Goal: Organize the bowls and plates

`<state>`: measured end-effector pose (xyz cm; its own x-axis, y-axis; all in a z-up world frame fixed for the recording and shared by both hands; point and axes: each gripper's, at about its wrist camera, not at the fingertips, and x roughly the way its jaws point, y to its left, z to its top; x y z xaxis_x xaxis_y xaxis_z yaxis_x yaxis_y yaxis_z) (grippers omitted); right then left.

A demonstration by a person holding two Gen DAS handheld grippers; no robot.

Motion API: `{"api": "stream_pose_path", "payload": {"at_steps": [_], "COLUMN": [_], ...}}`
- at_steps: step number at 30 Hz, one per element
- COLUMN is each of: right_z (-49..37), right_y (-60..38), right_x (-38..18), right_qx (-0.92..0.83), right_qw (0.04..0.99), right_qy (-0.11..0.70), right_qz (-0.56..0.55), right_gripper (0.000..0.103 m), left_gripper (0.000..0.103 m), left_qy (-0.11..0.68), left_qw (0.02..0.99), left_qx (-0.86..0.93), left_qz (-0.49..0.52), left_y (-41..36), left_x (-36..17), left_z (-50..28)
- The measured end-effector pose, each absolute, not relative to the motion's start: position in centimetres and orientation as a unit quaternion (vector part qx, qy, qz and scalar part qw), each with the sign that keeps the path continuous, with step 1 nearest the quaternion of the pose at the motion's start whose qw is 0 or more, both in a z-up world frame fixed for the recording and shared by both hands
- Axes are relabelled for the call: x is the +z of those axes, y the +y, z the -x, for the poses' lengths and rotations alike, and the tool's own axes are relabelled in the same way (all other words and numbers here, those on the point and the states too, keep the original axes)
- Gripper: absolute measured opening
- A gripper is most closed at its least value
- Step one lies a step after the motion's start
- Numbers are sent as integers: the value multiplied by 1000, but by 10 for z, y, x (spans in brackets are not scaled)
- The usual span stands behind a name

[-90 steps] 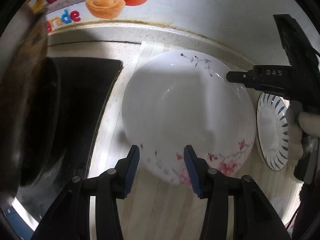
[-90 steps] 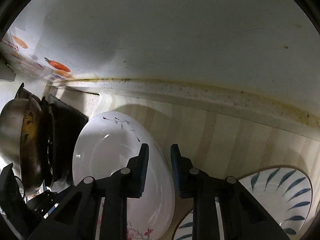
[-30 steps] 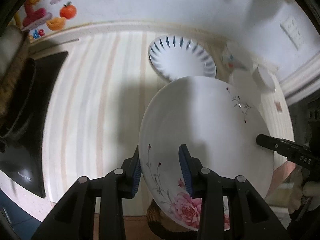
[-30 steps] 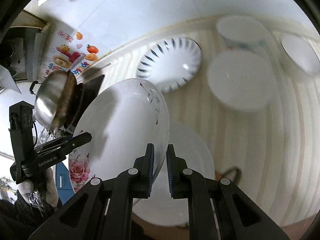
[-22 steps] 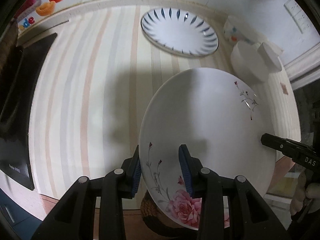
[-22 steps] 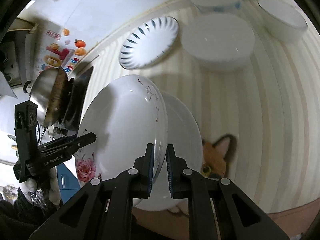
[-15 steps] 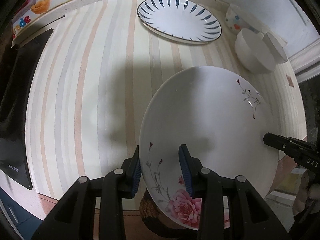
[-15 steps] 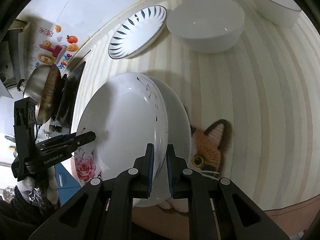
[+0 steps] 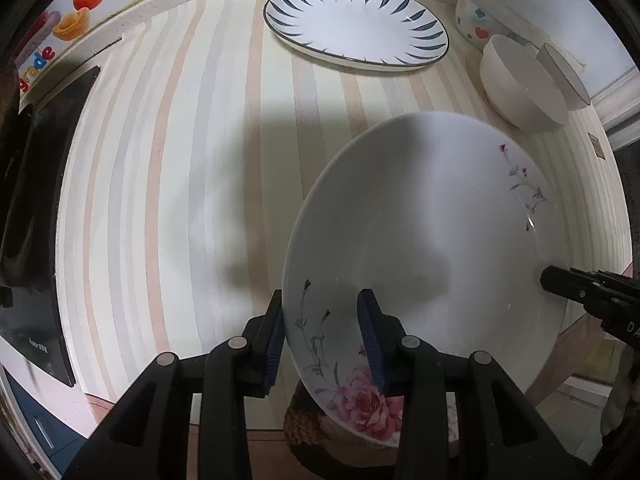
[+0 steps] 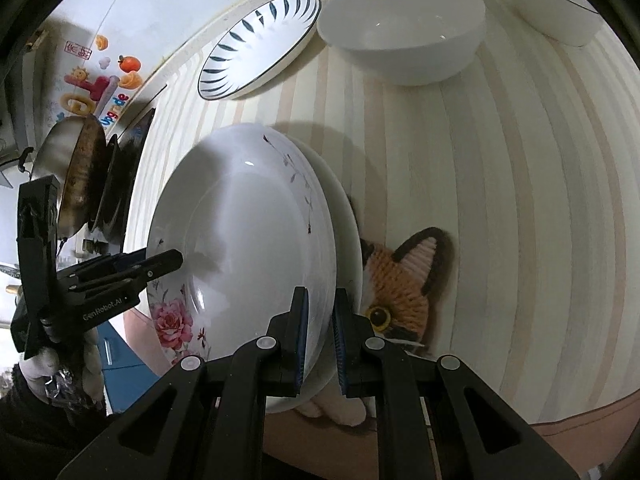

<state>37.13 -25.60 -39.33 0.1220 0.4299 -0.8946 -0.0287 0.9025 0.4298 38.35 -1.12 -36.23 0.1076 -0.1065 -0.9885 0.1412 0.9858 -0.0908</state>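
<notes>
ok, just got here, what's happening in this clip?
A person with two handheld grippers carries a floral plate over the striped counter. The left gripper and right gripper each clamp its rim on opposite sides. Directly beneath it sits a plain white plate on a fox-shaped mat, so stacking looks likely. A blue-leaf plate and white bowl wait further back.
</notes>
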Motion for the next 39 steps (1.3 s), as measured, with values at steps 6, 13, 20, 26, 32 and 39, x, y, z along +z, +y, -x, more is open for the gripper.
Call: {"api": "stream_pose_path", "payload": {"at_steps": [6,13,20,26,32,39], "right_z": [-375,-375,-386,-453,-559,-629], "right_y": [-257,-261,-265,-254,-238,-233], "right_x": [-382,-375,-330,-288,-313,-370], "right_qx": [134,116,123,145,126,86], "right_qw": [733,729,736,755,750,724], "right_qy": [650,660,644,611,624,663], "right_qz": [-148,-139,-167,-191,-180,-172], "right_gripper": [16,17,21,34,34,33], "left_gripper": [33,33,34,41,41,40], "left_qy": [662,658,627,592,622,650], "left_qw": [745,749,775,802,777,753], "left_qx": [-81,-71,-80,-72,-72,-93], "left_qz": [-18,-19,11,36,62,48], "left_y": [-20,-14,-1,20,28,22], "left_x": [-362,-344,-281,-260,-314,-362], "left_z": [-387,-386,-405,-483,-566,-612]}}
